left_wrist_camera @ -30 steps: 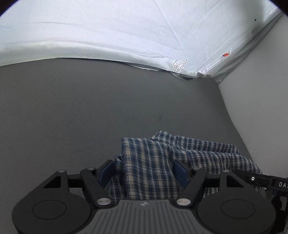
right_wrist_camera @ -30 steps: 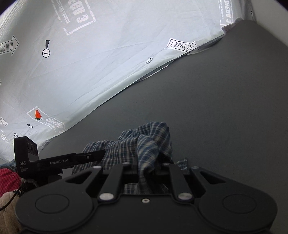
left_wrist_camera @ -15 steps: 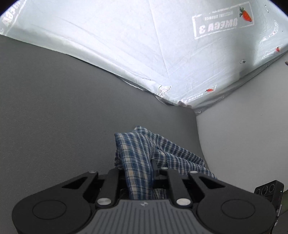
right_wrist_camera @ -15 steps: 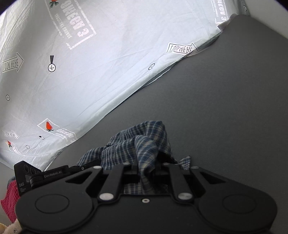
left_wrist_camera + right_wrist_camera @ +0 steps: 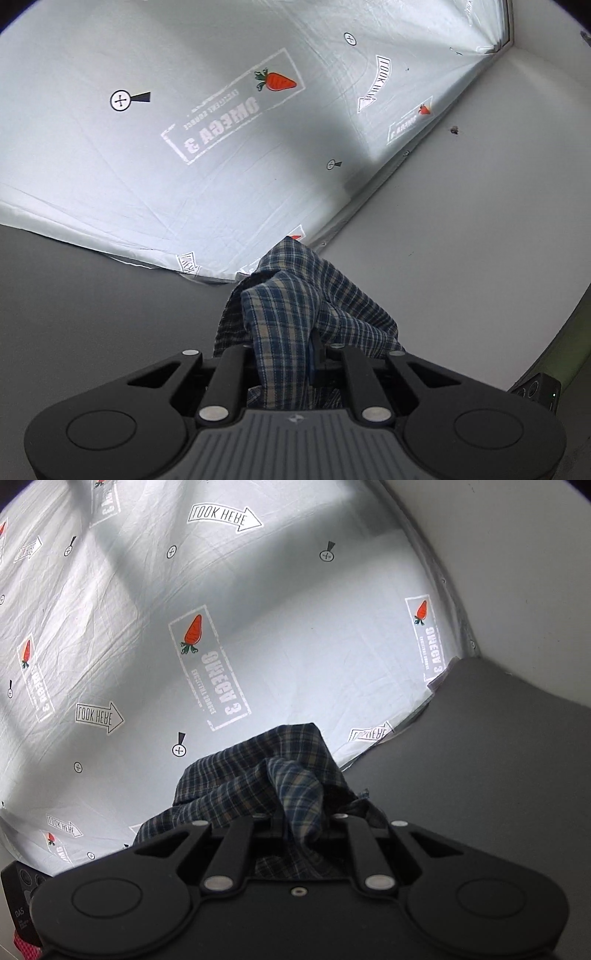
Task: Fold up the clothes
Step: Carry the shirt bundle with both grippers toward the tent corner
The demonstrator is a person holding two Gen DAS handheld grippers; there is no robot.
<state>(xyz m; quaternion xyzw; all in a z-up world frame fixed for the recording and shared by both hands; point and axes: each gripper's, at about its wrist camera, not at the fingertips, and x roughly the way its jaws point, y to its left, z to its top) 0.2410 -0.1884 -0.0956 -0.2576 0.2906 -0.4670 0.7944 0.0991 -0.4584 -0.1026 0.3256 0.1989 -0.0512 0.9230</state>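
Note:
A blue and beige plaid garment [image 5: 291, 314] bunches up between the fingers of my left gripper [image 5: 286, 356], which is shut on it and holds it off the dark grey surface [image 5: 92, 314]. In the right wrist view the same plaid garment [image 5: 273, 775] rises in a crumpled fold from my right gripper [image 5: 301, 821], also shut on the cloth. Both grippers tilt upward toward the backdrop. The fingertips are hidden by fabric in both views.
A white printed backdrop sheet [image 5: 221, 646] with carrot logos and arrows hangs behind the dark grey surface [image 5: 480, 775]. A plain white wall [image 5: 480, 221] stands to the right in the left wrist view. Part of the other gripper's body [image 5: 539, 391] shows low right, and a red cloth [image 5: 26, 947] at bottom left.
My left gripper went from open around the garment to shut on it. Both grippers have since lifted and tilted upward, raising the garment off the surface so the backdrop fills the views.

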